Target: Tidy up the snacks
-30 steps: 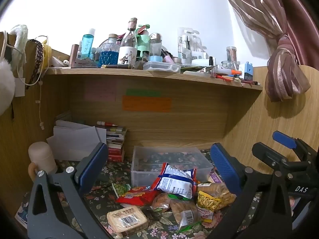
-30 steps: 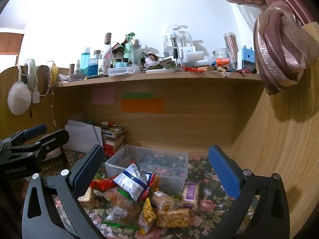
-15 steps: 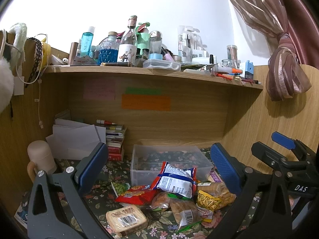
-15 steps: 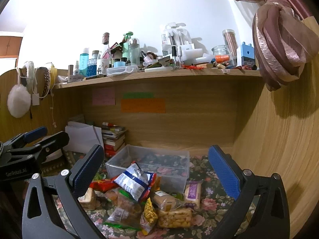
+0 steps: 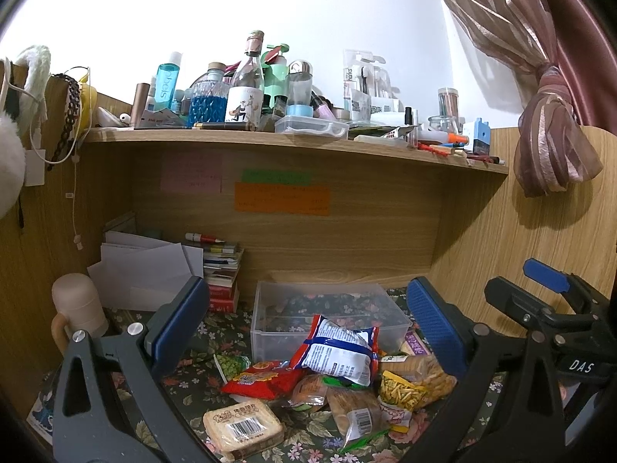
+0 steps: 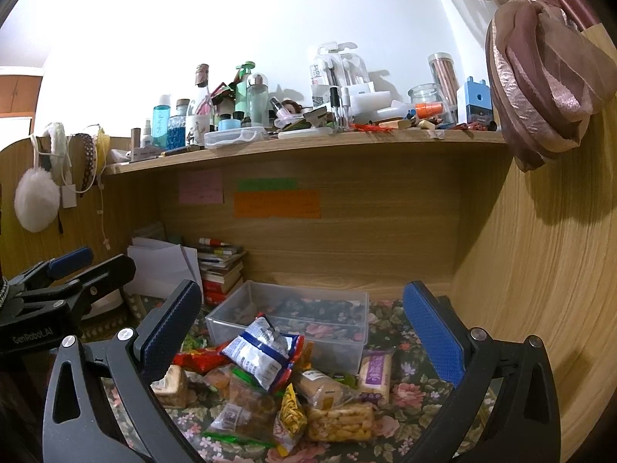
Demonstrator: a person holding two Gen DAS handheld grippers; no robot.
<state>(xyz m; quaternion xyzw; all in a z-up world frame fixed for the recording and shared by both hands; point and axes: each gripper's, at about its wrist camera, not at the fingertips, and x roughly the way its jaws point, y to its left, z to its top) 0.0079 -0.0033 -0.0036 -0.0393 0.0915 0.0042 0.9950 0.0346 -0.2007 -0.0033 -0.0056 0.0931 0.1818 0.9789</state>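
Both tongs wide apart, empty

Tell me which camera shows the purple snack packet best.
The right wrist view. There the purple packet lies in full view beside the clear box. In the left wrist view only a sliver of it shows past the left gripper's finger.
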